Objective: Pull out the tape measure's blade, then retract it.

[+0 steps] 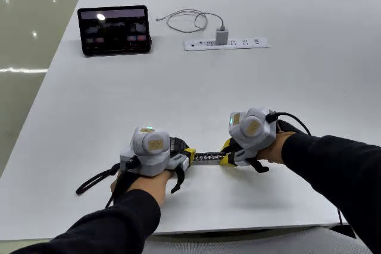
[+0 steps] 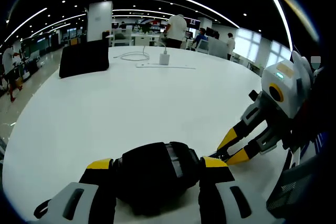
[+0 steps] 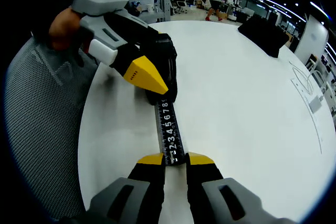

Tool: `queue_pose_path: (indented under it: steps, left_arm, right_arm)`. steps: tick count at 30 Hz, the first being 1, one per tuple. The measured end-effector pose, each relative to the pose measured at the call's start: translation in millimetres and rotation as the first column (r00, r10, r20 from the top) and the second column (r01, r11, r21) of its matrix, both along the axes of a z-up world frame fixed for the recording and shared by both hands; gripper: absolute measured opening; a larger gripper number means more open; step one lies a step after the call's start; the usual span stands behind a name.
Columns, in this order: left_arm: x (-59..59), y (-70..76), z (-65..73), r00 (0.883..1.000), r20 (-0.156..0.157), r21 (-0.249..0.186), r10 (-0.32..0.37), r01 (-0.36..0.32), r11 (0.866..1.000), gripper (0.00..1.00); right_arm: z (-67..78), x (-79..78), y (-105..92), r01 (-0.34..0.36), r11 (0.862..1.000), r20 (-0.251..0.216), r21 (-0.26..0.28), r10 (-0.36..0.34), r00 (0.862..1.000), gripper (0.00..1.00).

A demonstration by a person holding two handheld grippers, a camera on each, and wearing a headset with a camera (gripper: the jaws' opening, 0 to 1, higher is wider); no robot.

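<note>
1. Head view: the tape measure case (image 1: 177, 145) sits on the white table (image 1: 250, 75) near its front edge, well clear of the tablet (image 1: 114, 29) at 11 o'clock. The left gripper (image 1: 186, 154) is clamped around the case. The right gripper (image 1: 225, 153) is closed on the tip of the blade (image 1: 208, 157). A short length of blade runs flat between them, along the 9-to-3 line. The case is at its 9 o'clock end and the right gripper at its 3 o'clock end.

2. Left gripper view: the black case is held between this gripper's two yellow-tipped jaws at 6 o'clock. The other gripper's tips come in low from about 4 o'clock, close beside the case.

3. Right gripper view: this gripper's jaws pinch the blade's end at 6 o'clock. The numbered blade runs straight up toward 12 o'clock, where it enters the case. The other gripper's yellow tip lies across the case.

4. Judgement: whichever way the blade goes next, the move follows that one axis. The case lies dead ahead of the right gripper, so that gripper travels straight back or straight forward along the blade. The left gripper only has to anchor the case. Drifting off the axis could twist or kink the blade.
</note>
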State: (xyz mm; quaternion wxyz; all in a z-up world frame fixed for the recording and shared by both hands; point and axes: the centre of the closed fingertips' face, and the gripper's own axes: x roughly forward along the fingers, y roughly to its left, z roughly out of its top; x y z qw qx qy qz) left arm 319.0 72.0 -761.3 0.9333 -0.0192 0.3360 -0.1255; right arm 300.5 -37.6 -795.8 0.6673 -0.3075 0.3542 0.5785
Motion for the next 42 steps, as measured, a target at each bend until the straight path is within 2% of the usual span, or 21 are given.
queue_pose_path:
  steps: [19,42]
  left_arm:
    - [0.5,0.2,-0.3,1.0,-0.006,0.001,-0.003,0.003,1.0,0.6]
    - [0.3,1.0,-0.4,1.0,-0.014,-0.006,-0.002,0.002,1.0,0.6]
  right_arm:
    - [0.1,-1.6,24.1,-0.024,0.999,0.011,0.024,0.023,1.0,0.11]
    - [-0.5,-2.6,40.7,-0.023,0.999,0.01,0.037,0.023,1.0,0.11]
